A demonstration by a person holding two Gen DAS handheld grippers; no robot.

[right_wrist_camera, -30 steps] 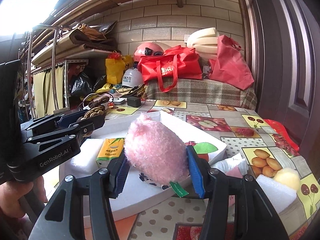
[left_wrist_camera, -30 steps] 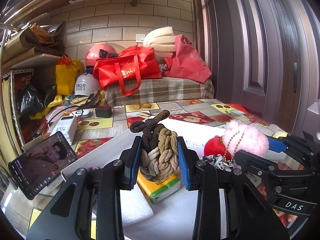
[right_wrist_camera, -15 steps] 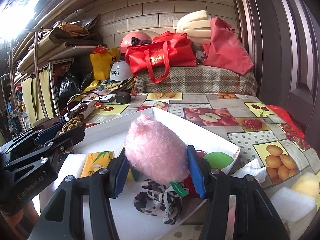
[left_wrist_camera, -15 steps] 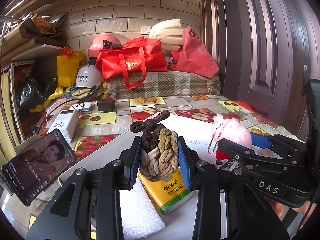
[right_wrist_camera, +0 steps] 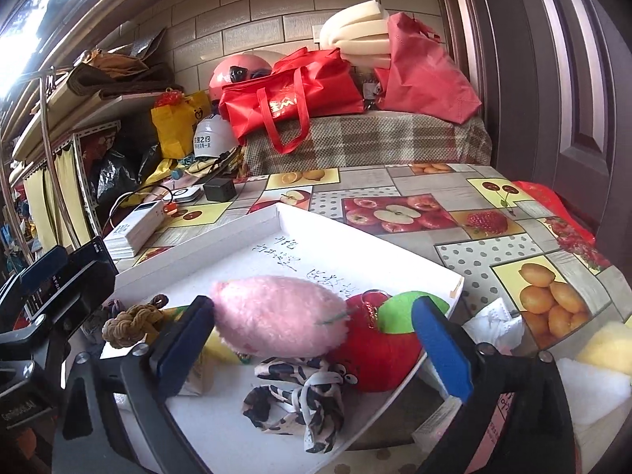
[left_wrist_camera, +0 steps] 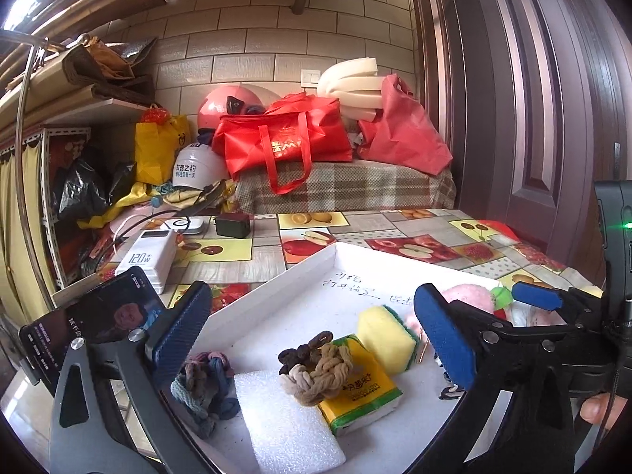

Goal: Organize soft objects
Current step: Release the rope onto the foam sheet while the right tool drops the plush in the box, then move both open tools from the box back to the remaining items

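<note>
white tray (left_wrist_camera: 308,272) holds braided knot (left_wrist_camera: 316,371), pink plush (right_wrist_camera: 276,322).

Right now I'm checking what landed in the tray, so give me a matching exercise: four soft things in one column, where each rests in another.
Things:
1. braided rope knot
2. pink plush
3. leopard-print scarf
4. yellow sponge

Places:
A. near the tray's front edge, in front of the pink plush
B. on the yellow tissue pack
C. leaning on the red apple plush
D. behind the tissue pack, directly on the white tray

Pairs: 1-B, 2-C, 3-A, 4-D
</note>
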